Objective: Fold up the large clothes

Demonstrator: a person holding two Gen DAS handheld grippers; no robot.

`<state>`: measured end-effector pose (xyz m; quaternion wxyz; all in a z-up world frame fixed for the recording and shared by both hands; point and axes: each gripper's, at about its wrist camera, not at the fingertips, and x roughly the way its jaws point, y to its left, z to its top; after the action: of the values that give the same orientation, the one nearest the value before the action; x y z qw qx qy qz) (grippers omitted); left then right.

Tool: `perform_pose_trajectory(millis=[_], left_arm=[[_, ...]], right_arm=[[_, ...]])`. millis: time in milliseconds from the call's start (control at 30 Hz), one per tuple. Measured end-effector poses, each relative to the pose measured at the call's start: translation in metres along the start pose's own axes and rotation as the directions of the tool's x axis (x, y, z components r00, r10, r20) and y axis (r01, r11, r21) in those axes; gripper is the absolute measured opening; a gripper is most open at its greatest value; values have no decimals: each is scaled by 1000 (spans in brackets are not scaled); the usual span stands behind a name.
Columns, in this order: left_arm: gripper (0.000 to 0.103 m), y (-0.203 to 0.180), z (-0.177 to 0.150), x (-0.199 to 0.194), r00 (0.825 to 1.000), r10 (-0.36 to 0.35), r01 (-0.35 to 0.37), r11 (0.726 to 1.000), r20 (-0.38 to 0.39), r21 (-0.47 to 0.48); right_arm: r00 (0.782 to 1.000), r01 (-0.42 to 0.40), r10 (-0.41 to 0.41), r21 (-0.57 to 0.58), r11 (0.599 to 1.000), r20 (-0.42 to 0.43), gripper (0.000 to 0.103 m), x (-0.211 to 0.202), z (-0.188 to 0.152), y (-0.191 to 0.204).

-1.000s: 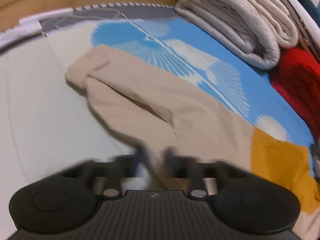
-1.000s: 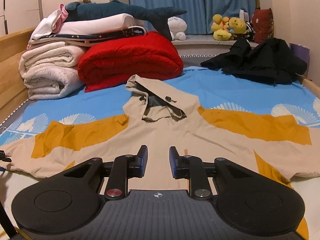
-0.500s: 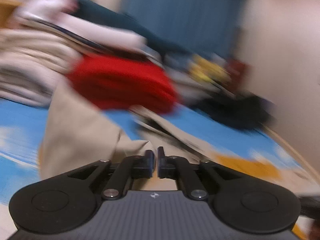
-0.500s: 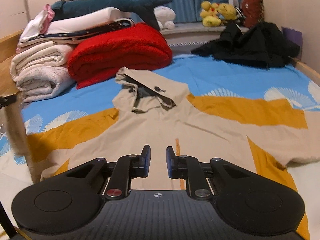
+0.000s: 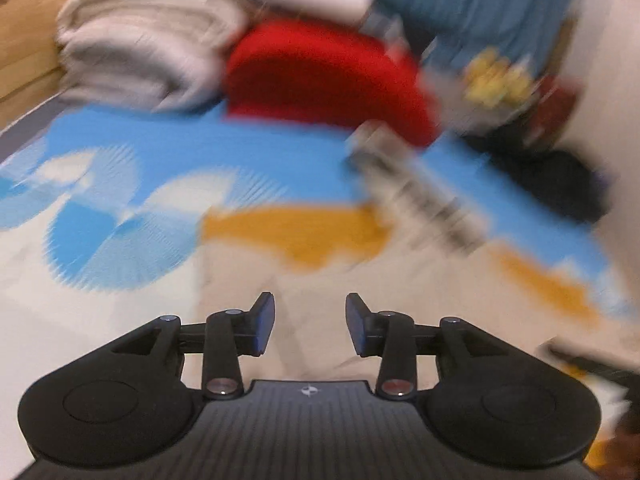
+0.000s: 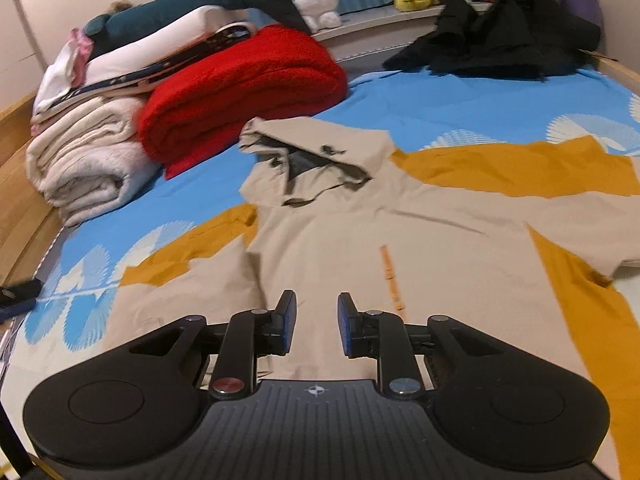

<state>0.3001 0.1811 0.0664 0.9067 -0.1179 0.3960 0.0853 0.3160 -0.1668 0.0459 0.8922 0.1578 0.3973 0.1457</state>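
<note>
A beige and mustard hooded jacket (image 6: 400, 232) lies spread flat on the blue bed sheet, with its hood (image 6: 312, 168) toward the far end. Its left sleeve (image 6: 192, 280) lies bent inward beside the body, while the right sleeve (image 6: 520, 168) stretches out to the right. My right gripper (image 6: 317, 320) hovers over the lower body of the jacket; its jaws are opening and nothing is between them. The left wrist view is blurred. In it my left gripper (image 5: 310, 322) hangs above beige jacket cloth (image 5: 320, 280), its jaws opening with nothing between them.
A folded red blanket (image 6: 240, 92) and rolled cream blankets (image 6: 84, 160) are stacked at the far left, with pillows and a plush shark on top. Black clothes (image 6: 500, 36) are heaped at the far right. A wooden bed frame (image 6: 16, 176) runs along the left.
My left gripper swung up and across with the sleeve pinched in it, then opened and let it go. The sleeve now lies bent inward. The right view has tilted slightly.
</note>
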Motion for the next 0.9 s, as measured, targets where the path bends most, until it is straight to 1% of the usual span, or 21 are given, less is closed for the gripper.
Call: perform_pose_trajectory(millis=[100, 233, 333, 400, 467, 500, 533, 600, 667, 700, 733, 767, 800, 833, 900], left_arm=[[42, 9, 10, 18, 1000, 19, -20, 1000, -16, -3], [43, 23, 22, 29, 997, 77, -77, 997, -7, -6], [43, 35, 33, 32, 998, 54, -55, 997, -17, -50], [43, 44, 40, 34, 999, 52, -52, 996, -9, -70], [44, 56, 46, 32, 998, 59, -58, 994, 3, -91], [44, 62, 48, 30, 998, 67, -66, 992, 3, -105], [44, 67, 49, 30, 997, 74, -73, 990, 0, -122], [44, 79, 50, 31, 997, 80, -80, 984, -12, -161], [44, 85, 51, 31, 997, 79, -81, 980, -19, -182], [44, 86, 52, 31, 997, 76, -78, 980, -19, -184], [44, 86, 53, 31, 997, 73, -75, 981, -16, -181], [44, 86, 54, 30, 997, 72, -74, 981, -15, -177], [44, 85, 54, 29, 997, 69, -71, 982, -14, -174], [44, 84, 55, 29, 998, 65, -66, 983, -13, -173], [44, 83, 54, 28, 998, 60, -61, 983, -10, -173]], right_arm=[[999, -41, 40, -48, 998, -17, 23, 9, -8, 19], [994, -103, 99, -136, 985, -35, 22, 22, -20, 50], [987, -163, 159, -239, 957, -36, 22, 34, -29, 79], [985, -172, 171, -314, 933, -32, 23, 48, -36, 100], [982, -188, 187, -356, 915, -37, 33, 66, -43, 122], [979, -201, 196, -366, 909, -50, 44, 76, -46, 130], [978, -209, 198, -374, 904, -67, 47, 88, -49, 141], [975, -224, 196, -399, 889, -109, 47, 109, -56, 161], [973, -219, 157, -454, 864, -170, 49, 132, -67, 180], [977, -187, 108, -496, 848, -182, 48, 141, -73, 187], [982, -145, 51, -545, 826, -183, 44, 148, -77, 192], [984, -118, 20, -572, 812, -175, 37, 150, -78, 194], [985, -116, 21, -572, 812, -170, 25, 148, -74, 193], [987, -116, 33, -555, 824, -157, 5, 142, -67, 189], [995, -77, 35, -515, 854, -92, 3, 119, -44, 174]])
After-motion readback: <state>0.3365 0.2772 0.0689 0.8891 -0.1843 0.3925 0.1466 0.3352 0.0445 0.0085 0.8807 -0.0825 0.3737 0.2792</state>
